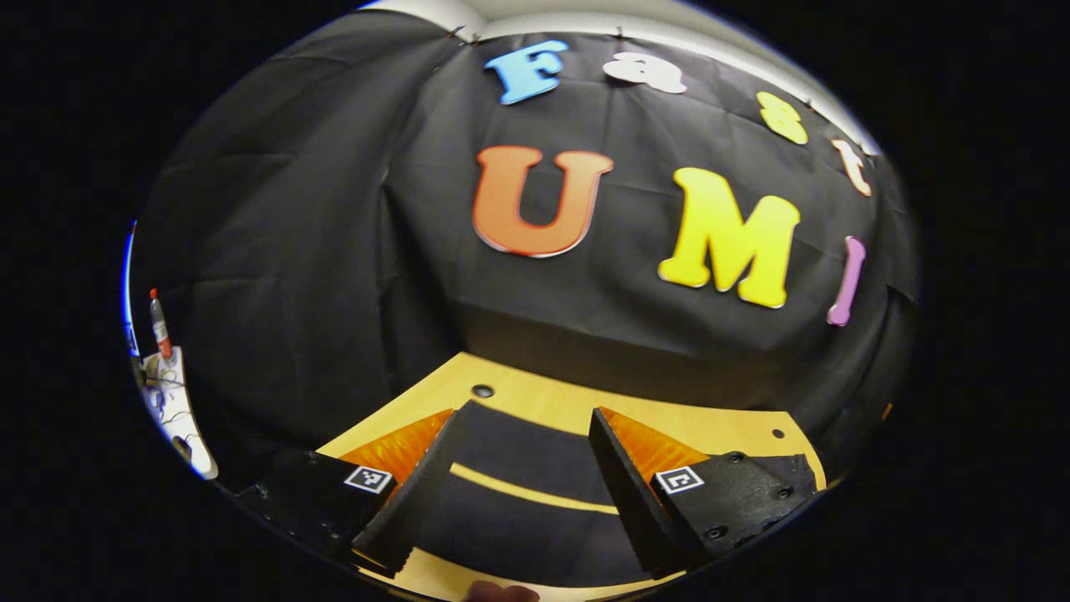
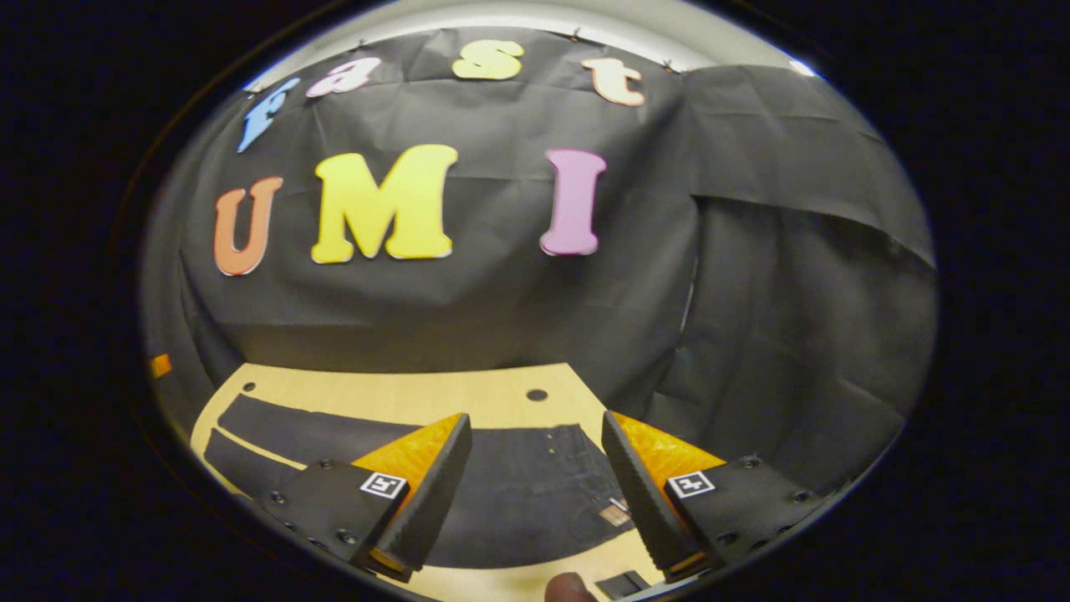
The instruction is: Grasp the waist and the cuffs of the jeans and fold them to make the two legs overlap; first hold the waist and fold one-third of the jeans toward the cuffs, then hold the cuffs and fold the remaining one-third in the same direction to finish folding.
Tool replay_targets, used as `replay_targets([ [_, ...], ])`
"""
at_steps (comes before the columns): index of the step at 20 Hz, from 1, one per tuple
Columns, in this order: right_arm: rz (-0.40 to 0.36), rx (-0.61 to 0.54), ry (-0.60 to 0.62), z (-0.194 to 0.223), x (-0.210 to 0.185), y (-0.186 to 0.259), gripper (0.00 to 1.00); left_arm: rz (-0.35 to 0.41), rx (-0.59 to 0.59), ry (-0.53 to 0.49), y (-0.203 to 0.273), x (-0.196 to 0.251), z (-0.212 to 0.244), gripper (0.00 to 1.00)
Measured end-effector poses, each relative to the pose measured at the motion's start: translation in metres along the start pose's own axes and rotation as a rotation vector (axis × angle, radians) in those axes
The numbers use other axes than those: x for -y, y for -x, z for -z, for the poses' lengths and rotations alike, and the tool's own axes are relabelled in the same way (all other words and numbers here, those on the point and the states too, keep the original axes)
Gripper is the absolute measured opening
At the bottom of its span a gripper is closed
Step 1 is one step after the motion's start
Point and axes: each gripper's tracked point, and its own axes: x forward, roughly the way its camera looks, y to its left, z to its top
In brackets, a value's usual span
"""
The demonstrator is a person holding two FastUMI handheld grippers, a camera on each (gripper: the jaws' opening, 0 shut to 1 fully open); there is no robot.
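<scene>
**Jeans laid flat, both grippers poised above**

Dark jeans (image 2: 501,477) lie spread on a pale wooden table (image 2: 401,397) in front of the booth's black cloth wall, not yet folded. In the right gripper view the waist end sits between and just beyond the fingers, with a small patch (image 2: 617,512) near the band; the two legs run away to the left of that view, a thin strip of table showing between them. In the left gripper view the legs (image 1: 518,468) fill the space between the fingers, parted by the same pale strip (image 1: 535,495). The long axis appears to run across the table, parallel to the back wall, waist toward the right gripper and cuffs toward the left.

The left gripper (image 1: 525,481) hovers with jaws spread wide and nothing between them. The right gripper (image 2: 535,485) is likewise wide open and empty, over the waist.

Denim of this kind is likely soft but fairly heavy, limp rather than stiff, and not slippery or fragile. It should drape and drag when lifted, so a pinch on one layer may slide off. The thick seamed waistband and the hemmed cuffs look the firmest places to grip.

A fingertip (image 2: 568,587) shows at the bottom edge of the right gripper view.
</scene>
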Motion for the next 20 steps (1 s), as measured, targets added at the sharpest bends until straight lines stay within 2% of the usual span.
replay_targets([
  [4, 0.048, -0.175, -0.195, 0.05, 0.055, -0.02, 0.96, -0.117, -0.144, 0.172, -0.003, -0.07, 0.046, 0.99],
  [6, 0.079, -0.264, -0.302, 0.084, 0.075, -0.034, 0.96, -0.158, -0.218, 0.313, -0.004, -0.091, 0.077, 0.99],
  [7, 0.099, -0.312, -0.332, 0.102, 0.08, -0.039, 1.0, -0.177, -0.257, 0.39, -0.002, -0.101, 0.094, 0.99],
  [8, 0.114, -0.346, -0.351, 0.117, 0.087, -0.042, 0.95, -0.184, -0.293, 0.459, -0.001, -0.107, 0.107, 0.99],
  [9, 0.123, -0.363, -0.366, 0.13, 0.094, -0.039, 0.99, -0.189, -0.328, 0.512, -0.005, -0.115, 0.12, 0.99],
  [12, 0.131, -0.408, -0.4, 0.144, 0.097, -0.044, 0.98, -0.227, -0.418, 0.663, -0.011, -0.132, 0.159, 0.99],
  [18, 0.172, -0.469, -0.452, 0.165, 0.108, -0.05, 0.98, -0.262, -0.484, 0.806, -0.029, -0.153, 0.191, 0.99],
  [20, 0.186, -0.481, -0.452, 0.169, 0.11, -0.05, 0.98, -0.262, -0.485, 0.81, -0.034, -0.154, 0.19, 0.99],
])
